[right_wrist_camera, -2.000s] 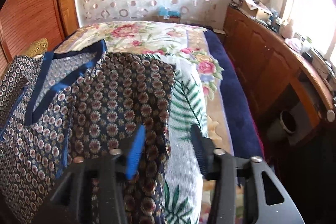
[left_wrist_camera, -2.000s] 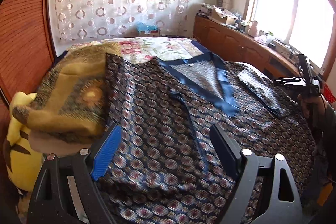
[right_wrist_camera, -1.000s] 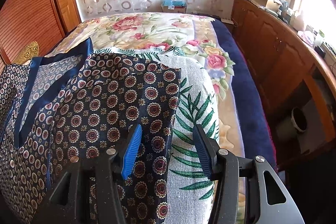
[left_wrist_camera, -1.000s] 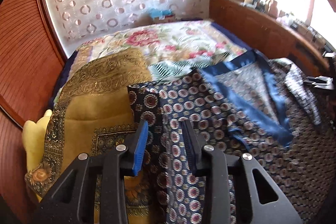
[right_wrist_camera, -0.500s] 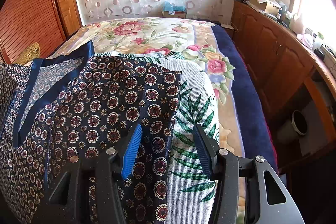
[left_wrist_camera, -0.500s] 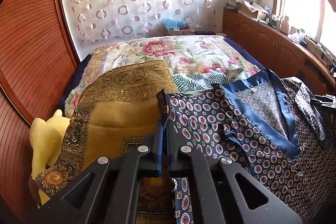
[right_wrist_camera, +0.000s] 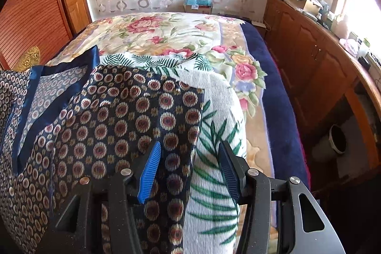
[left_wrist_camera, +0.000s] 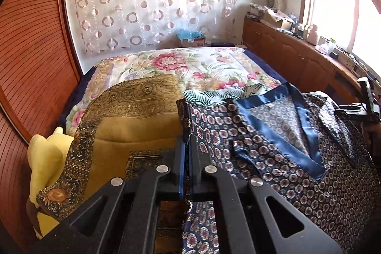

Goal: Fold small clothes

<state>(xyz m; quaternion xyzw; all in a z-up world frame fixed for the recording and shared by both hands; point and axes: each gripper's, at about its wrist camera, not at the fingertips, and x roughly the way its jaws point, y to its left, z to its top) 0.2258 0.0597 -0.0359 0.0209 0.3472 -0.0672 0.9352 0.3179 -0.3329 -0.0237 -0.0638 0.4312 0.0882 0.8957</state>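
A dark patterned shirt (left_wrist_camera: 273, 154) with a blue satin collar lies spread on the bed, front up. My left gripper (left_wrist_camera: 187, 144) is shut on the shirt's left edge, and a corner of the cloth stands up just past the fingertips. In the right wrist view the same shirt (right_wrist_camera: 119, 116) drapes over a palm-leaf pillow (right_wrist_camera: 214, 135). My right gripper (right_wrist_camera: 190, 154) is open and straddles the shirt's right edge, with the pads apart from the cloth. The right gripper's body (left_wrist_camera: 362, 108) also shows at the far right of the left wrist view.
A golden cushion (left_wrist_camera: 133, 120) and a yellow plush toy (left_wrist_camera: 45, 158) lie left of the shirt. A floral quilt (left_wrist_camera: 171, 63) covers the bed beyond. A ribbed wooden wall (left_wrist_camera: 28, 51) runs on the left, and a cluttered cabinet (right_wrist_camera: 321, 58) with a pot (right_wrist_camera: 337, 139) below on the right.
The left jaws went from open around the shirt's left edge to shut on it, and that edge now stands slightly lifted. The right gripper has stayed in place.
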